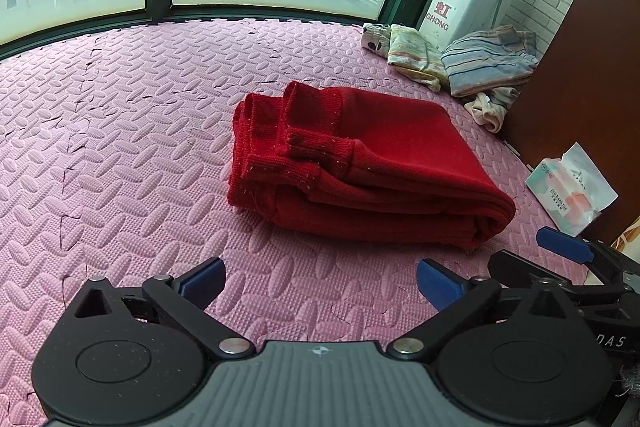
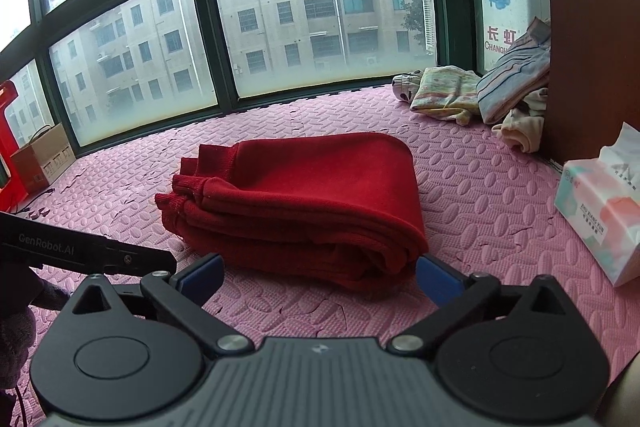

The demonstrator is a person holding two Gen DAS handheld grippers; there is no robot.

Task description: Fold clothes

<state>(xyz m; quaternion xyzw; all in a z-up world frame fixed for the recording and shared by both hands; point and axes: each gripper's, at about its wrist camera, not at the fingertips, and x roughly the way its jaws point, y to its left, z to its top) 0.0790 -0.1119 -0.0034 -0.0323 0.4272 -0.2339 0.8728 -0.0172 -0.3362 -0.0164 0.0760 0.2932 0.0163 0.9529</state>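
A red knitted garment (image 1: 360, 167) lies folded in a thick stack on the pink foam mat (image 1: 120, 147); it also shows in the right wrist view (image 2: 304, 203). Its ribbed cuffs and hem point left. My left gripper (image 1: 320, 281) is open and empty, just short of the stack's near edge. My right gripper (image 2: 318, 279) is open and empty, its right fingertip (image 2: 436, 281) close to the stack's near right corner. The right gripper also shows at the right edge of the left wrist view (image 1: 568, 259).
A pile of loose clothes (image 1: 460, 67) lies at the far right by a brown cabinet (image 1: 580, 87). A tissue pack (image 1: 568, 195) sits on the mat at right. A cardboard box (image 2: 42, 155) stands far left. Windows (image 2: 320, 15) bound the mat's far side.
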